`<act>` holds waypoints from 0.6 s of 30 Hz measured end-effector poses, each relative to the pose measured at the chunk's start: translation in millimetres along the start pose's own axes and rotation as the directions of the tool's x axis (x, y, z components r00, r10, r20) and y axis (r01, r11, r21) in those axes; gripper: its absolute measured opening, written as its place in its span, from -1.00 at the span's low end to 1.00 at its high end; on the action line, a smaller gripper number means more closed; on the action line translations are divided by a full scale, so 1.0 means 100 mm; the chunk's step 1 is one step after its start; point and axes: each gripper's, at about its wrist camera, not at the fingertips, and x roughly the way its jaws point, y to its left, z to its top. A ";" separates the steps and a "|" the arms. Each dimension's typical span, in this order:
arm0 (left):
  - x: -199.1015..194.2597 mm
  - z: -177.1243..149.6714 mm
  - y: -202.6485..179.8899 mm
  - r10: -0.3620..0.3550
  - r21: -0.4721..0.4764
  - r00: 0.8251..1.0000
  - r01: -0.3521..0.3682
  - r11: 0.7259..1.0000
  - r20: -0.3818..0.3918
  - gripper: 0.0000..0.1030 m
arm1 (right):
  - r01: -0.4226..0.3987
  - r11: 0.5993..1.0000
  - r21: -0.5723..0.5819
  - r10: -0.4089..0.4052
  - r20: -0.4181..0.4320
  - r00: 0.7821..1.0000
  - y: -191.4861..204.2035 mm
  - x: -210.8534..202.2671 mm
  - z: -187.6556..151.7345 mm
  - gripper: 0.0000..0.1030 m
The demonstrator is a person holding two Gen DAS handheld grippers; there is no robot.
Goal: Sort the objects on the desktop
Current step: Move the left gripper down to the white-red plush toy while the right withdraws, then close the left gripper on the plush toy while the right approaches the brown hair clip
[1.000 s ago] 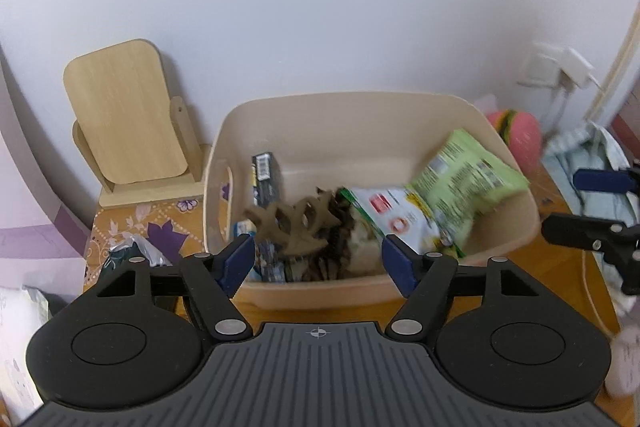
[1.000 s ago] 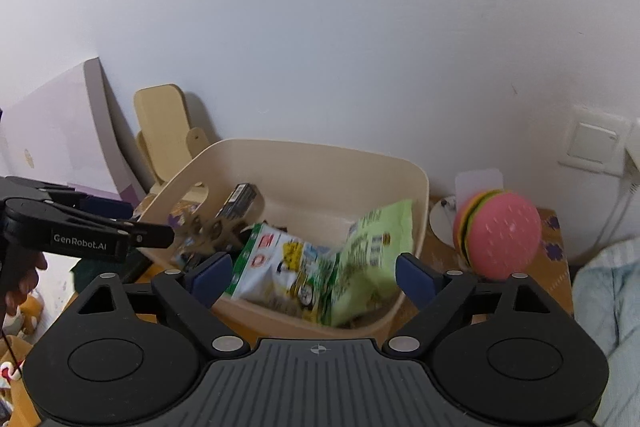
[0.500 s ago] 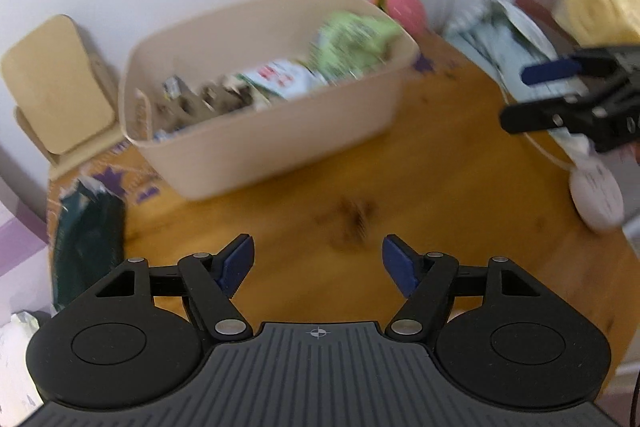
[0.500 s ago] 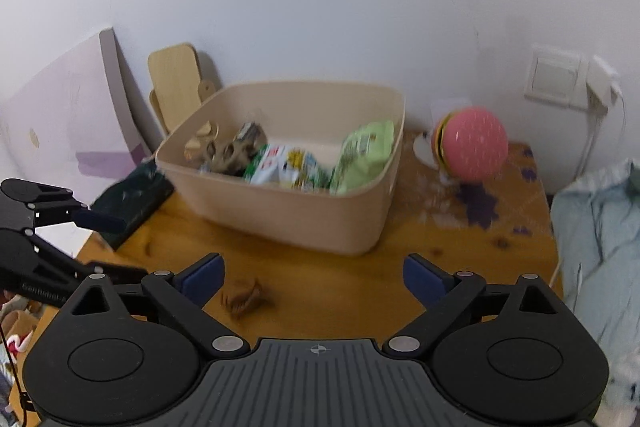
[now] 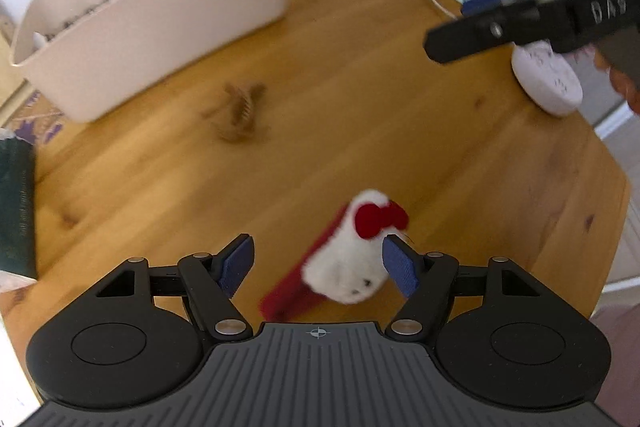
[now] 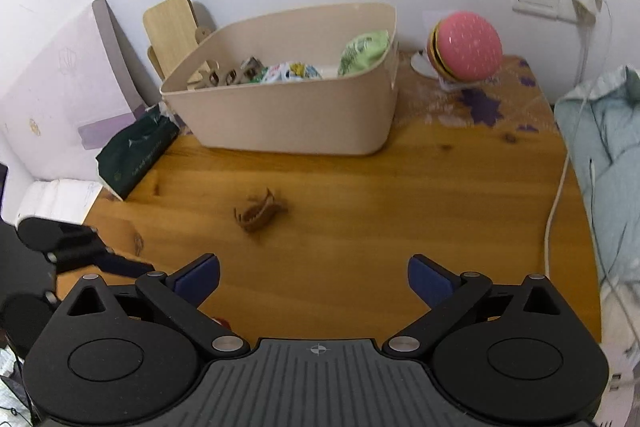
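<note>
A beige bin (image 6: 288,107) with snack packets and wooden pieces stands at the back of the wooden table; it also shows in the left wrist view (image 5: 160,15). A brown hair claw clip (image 6: 258,213) lies on the table in front of it, also in the left wrist view (image 5: 240,111). A white plush with a red bow on a red base (image 5: 352,259) lies between the open fingers of my left gripper (image 5: 318,267), nearer the right finger. My right gripper (image 6: 314,281) is open and empty above the table's front, and shows in the left wrist view (image 5: 500,23).
A pink burger-shaped toy (image 6: 466,47) stands right of the bin. A dark green packet (image 6: 136,151) and a wooden stand (image 6: 172,27) sit left of it. A white cable (image 6: 560,187) and light blue cloth (image 6: 608,147) lie at the right edge. A white round device (image 5: 548,83) sits at right.
Both grippers pulled back from the bin and tilted down toward the table. The white plush has come between the left gripper's fingers. The right gripper has moved closer to the left one.
</note>
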 end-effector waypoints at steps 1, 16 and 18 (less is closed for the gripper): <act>0.03 -0.01 -0.02 -0.005 0.001 1.000 0.005 1.000 -0.006 0.41 | 0.001 1.000 -0.002 -0.001 -0.003 1.000 0.00 0.00 -0.02 0.98; 0.35 -0.04 0.15 0.131 -0.190 0.990 -0.139 0.972 -0.053 0.41 | -0.005 1.000 -0.023 0.004 -0.051 0.999 0.08 0.20 -0.08 1.00; 0.38 -0.05 0.26 0.142 -0.243 0.988 -0.152 0.958 -0.055 0.41 | -0.007 1.000 -0.021 0.006 -0.057 0.998 0.08 0.25 -0.07 1.00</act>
